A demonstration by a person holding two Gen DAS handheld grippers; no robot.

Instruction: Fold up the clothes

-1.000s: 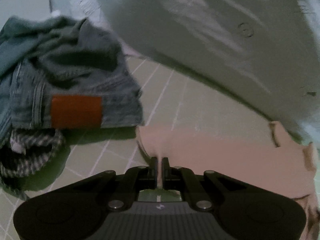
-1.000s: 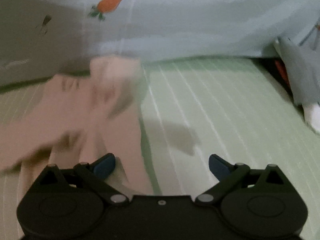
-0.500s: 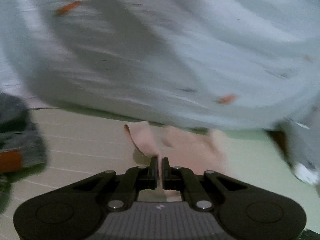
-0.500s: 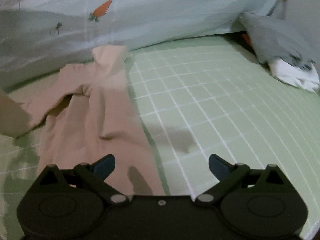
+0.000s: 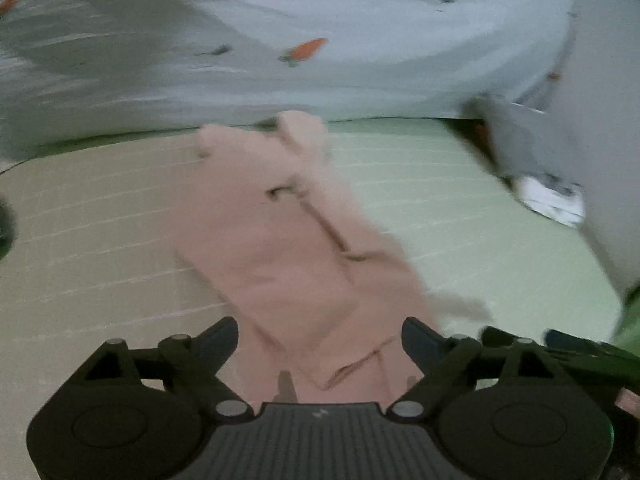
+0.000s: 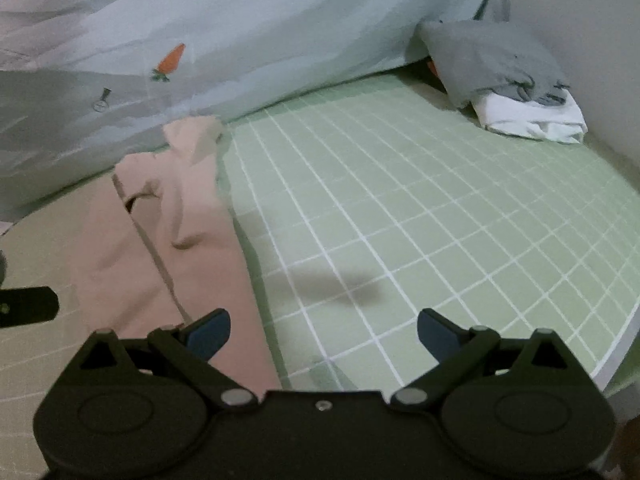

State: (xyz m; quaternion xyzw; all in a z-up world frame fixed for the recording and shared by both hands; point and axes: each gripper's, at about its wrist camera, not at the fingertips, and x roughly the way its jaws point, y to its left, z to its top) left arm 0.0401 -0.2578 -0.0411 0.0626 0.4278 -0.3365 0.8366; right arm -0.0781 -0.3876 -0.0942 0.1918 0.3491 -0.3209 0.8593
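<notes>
Right wrist: carrot-print quilt (image 6: 240, 40) behind pink garment (image 6: 180, 216), grey-white pile (image 6: 508, 88) right

Motion blur is smearing the left view, softening the garment (image 5: 304, 256) and the quilt (image 5: 280, 20). The left claw's (image 5: 320, 340) body is hiding the garment's near end.

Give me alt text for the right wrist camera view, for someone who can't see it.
An open black two-finger tool hovers over a green grid-patterned bed sheet, holding nothing. A pale pink garment lies stretched out to its left, below a light blue carrot-print duvet; folded grey and white clothes sit at the far right.
</notes>
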